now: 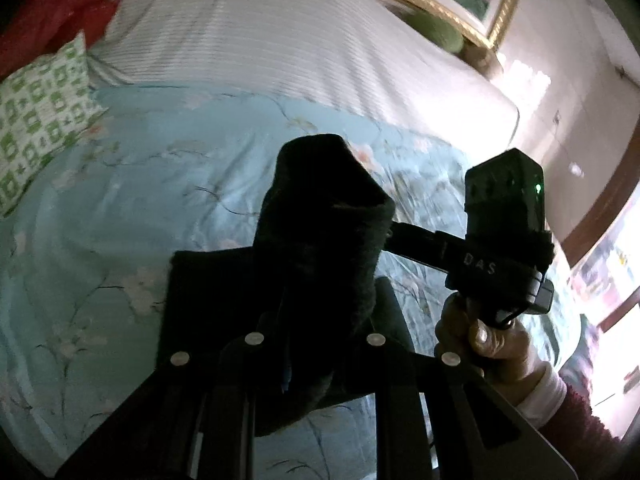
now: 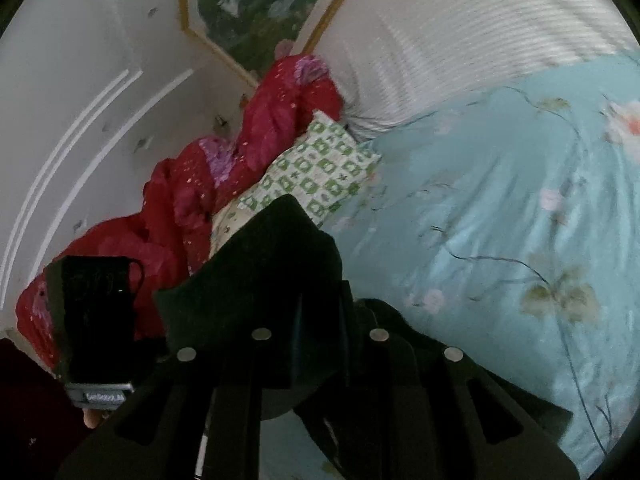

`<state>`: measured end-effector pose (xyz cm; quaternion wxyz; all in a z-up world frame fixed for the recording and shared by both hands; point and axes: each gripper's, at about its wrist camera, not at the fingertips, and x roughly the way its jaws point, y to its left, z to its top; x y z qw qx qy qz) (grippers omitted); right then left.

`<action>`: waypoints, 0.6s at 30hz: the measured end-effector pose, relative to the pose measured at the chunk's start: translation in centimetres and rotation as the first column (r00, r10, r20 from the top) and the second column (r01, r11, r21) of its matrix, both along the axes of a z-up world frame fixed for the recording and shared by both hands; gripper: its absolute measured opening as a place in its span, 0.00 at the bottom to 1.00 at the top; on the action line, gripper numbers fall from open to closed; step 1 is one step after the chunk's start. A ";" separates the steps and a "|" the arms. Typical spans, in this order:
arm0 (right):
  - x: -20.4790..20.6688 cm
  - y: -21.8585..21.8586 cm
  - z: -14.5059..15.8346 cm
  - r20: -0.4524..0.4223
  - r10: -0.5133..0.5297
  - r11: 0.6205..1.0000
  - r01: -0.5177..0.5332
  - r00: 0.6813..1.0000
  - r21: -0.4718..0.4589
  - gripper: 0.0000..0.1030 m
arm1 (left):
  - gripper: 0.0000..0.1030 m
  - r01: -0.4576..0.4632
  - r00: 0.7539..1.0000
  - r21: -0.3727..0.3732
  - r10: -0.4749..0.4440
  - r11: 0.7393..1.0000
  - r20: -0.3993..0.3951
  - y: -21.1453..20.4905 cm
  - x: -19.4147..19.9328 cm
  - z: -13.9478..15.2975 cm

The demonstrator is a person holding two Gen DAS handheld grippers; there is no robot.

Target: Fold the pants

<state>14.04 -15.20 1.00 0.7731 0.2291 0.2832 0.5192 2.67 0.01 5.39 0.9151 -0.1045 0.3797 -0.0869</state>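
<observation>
The dark pants [image 1: 320, 208] hang bunched and lifted above the bed. In the left wrist view, my left gripper [image 1: 316, 284] is shut on a thick fold of the fabric, which hides its fingertips. To the right, a hand [image 1: 484, 340] holds my right gripper [image 1: 400, 236], whose fingers reach into the same bundle. In the right wrist view, the pants [image 2: 264, 264] drape over my right gripper [image 2: 316, 304], which is shut on the cloth. The left gripper's black housing [image 2: 96, 312] shows at the lower left. The rest of the pants is out of sight below.
A light blue floral sheet [image 1: 120, 208] covers the bed under both grippers. Beyond it lies a white striped blanket [image 1: 256, 48]. A green-and-white pillow [image 2: 316, 172] and a red quilt [image 2: 272, 120] sit along the wall side. A gold-framed picture [image 1: 492, 12] hangs on the wall.
</observation>
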 end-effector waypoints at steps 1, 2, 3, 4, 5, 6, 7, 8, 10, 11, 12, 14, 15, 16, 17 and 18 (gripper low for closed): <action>0.0 -0.7 -0.5 -0.007 -0.008 1.000 0.008 1.000 0.004 0.16 | 0.15 0.007 1.000 0.011 -0.007 1.000 -0.006 -0.5 0.3 -0.3; 0.1 -1.2 -1.0 -0.017 -0.016 1.000 0.016 1.000 0.008 0.16 | 0.15 0.015 1.000 0.021 -0.015 1.000 -0.013 -1.0 0.6 -0.7; 0.1 -1.7 -1.5 -0.026 -0.023 1.000 0.024 0.999 0.010 0.16 | 0.15 0.024 1.000 0.033 -0.023 0.999 -0.019 -1.6 0.8 -1.1; 0.2 -2.1 -2.1 -0.038 -0.031 0.999 0.032 0.999 0.010 0.16 | 0.15 0.030 0.999 0.049 -0.029 0.998 -0.022 -2.2 1.0 -1.6; 0.4 -2.7 -2.8 -0.054 -0.041 0.999 0.042 0.998 0.011 0.16 | 0.15 0.035 0.999 0.059 -0.033 0.998 -0.028 -2.4 1.2 -2.1; 0.5 -3.0 -3.3 -0.065 -0.048 0.999 0.049 0.997 0.010 0.16 | 0.15 0.045 0.998 0.067 -0.042 0.997 -0.037 -2.9 1.6 -2.6; 0.5 -3.3 -3.8 -0.077 -0.056 0.998 0.057 0.995 0.006 0.16 | 0.16 0.051 0.998 0.074 -0.048 0.996 -0.041 -3.3 1.7 -3.0; 0.5 -3.7 -4.3 -0.089 -0.069 0.998 0.069 0.994 0.000 0.16 | 0.16 0.057 0.998 0.082 -0.053 0.995 -0.044 -3.7 1.9 -3.3; 0.6 -4.4 -5.3 -0.114 -0.095 0.995 0.094 0.989 -0.014 0.16 | 0.16 0.072 0.997 0.110 -0.067 0.991 -0.049 -4.7 2.1 -4.1; 0.6 -4.7 -5.6 -0.125 -0.106 0.994 0.104 0.986 -0.024 0.16 | 0.17 0.078 0.996 0.118 -0.072 0.990 -0.054 -5.0 2.3 -4.4; 0.6 -4.9 -6.0 -0.134 -0.115 0.993 0.112 0.984 -0.032 0.16 | 0.17 0.091 0.995 0.116 -0.084 0.989 -0.059 -5.3 2.3 -4.8; 0.4 -5.6 -6.5 -0.150 -0.150 0.988 0.143 0.977 -0.053 0.17 | 0.19 0.116 0.992 0.111 -0.110 0.987 -0.065 -5.8 2.4 -5.3; 0.2 -6.1 -6.7 -0.154 -0.168 0.985 0.160 0.974 -0.059 0.17 | 0.20 0.128 0.990 0.112 -0.121 0.985 -0.070 -6.1 2.4 -5.7; 0.0 -6.3 -6.7 -0.157 -0.184 0.982 0.176 0.970 -0.063 0.17 | 0.20 0.136 0.989 0.114 -0.129 0.984 -0.074 -6.4 2.5 -6.0; -0.2 -6.7 -6.8 -0.159 -0.201 0.979 0.192 0.967 -0.068 0.17 | 0.20 0.143 0.988 0.117 -0.135 0.983 -0.078 -6.6 2.5 -6.3; -0.6 -7.2 -6.8 -0.159 -0.225 0.973 0.215 0.961 -0.079 0.17 | 0.20 0.152 0.986 0.122 -0.142 0.981 -0.084 -6.8 2.5 -6.7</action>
